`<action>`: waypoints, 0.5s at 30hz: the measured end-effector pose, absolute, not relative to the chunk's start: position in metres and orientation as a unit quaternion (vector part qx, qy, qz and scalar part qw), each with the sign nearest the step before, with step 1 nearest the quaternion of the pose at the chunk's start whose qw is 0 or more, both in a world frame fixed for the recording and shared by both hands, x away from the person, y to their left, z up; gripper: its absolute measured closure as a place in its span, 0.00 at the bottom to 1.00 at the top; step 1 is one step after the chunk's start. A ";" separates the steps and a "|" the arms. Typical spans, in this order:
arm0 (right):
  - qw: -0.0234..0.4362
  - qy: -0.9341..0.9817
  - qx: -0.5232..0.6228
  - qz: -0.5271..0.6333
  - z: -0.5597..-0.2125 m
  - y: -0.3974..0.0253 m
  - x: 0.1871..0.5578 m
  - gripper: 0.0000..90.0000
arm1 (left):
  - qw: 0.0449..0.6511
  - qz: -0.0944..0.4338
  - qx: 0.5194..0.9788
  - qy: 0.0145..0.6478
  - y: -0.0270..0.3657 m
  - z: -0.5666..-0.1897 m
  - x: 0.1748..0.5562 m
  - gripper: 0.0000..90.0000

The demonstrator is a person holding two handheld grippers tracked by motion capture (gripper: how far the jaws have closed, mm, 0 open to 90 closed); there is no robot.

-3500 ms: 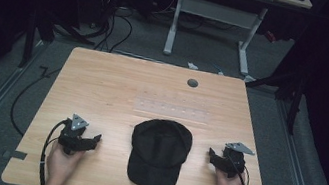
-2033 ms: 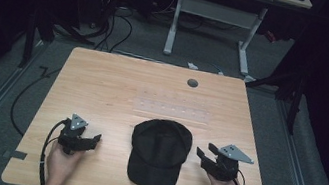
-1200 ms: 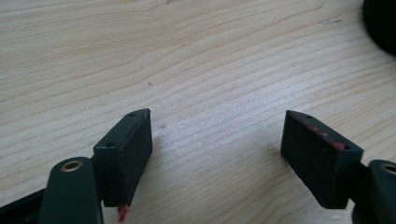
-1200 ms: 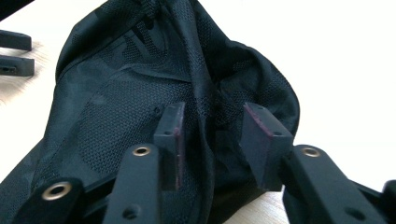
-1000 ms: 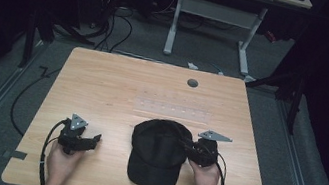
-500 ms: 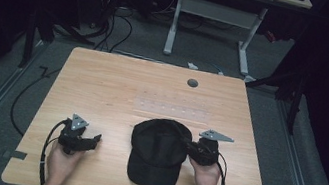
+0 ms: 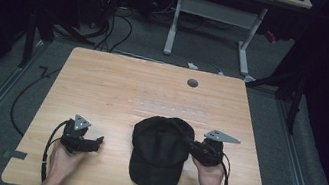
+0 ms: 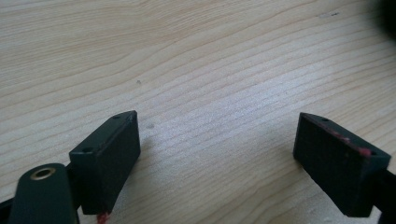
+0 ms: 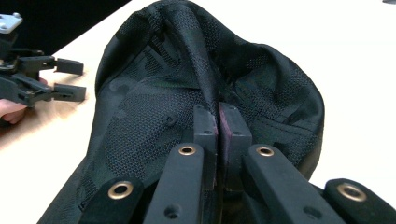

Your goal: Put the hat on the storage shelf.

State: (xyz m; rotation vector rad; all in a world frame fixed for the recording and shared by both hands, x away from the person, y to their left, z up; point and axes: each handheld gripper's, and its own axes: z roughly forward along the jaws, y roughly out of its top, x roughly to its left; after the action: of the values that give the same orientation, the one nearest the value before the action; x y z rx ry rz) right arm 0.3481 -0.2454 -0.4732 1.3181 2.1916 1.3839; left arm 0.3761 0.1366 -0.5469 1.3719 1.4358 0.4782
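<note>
Since a few seconds ago my right gripper [image 7: 192,147] has slid in — jaws pinching the black mesh fabric cap [image 7: 158,151]; left gripper [image 7: 96,142] rests open on the pale wooden table [image 7: 118,85].

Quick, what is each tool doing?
Left tool: open, holding nothing, over the table.
Right tool: closed, pinching the black cap.

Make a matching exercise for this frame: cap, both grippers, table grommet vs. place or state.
Things:
1. black mesh baseball cap
2. left gripper
3. right gripper
4. round grey grommet

States:
A. jaws wide apart over bare wood
B. set in the light wooden table near its far edge
C. pinching a fold of fabric
D. lying between the two hands

Pairs: 1-D, 2-A, 3-C, 4-B
</note>
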 end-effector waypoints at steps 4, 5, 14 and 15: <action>0.124 0.751 0.436 0.481 -0.464 -0.247 0.346 0.97 | 0.529 0.171 0.579 0.596 0.135 -0.543 0.373 0.19; 0.128 0.752 0.430 0.483 -0.461 -0.248 0.346 0.97 | 0.533 0.164 0.579 0.594 0.133 -0.542 0.372 0.18; 0.142 0.750 0.406 0.502 -0.441 -0.252 0.345 0.97 | 0.579 0.093 0.581 0.564 0.120 -0.521 0.357 0.17; 0.143 0.750 0.404 0.504 -0.439 -0.252 0.344 0.97 | 0.584 0.082 0.581 0.561 0.118 -0.518 0.356 0.17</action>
State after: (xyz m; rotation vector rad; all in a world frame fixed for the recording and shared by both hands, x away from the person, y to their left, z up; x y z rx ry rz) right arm 0.3441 -0.2524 -0.4391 1.1639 2.1630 1.4536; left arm 0.3560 0.1185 -0.5178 1.3569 1.3090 0.1918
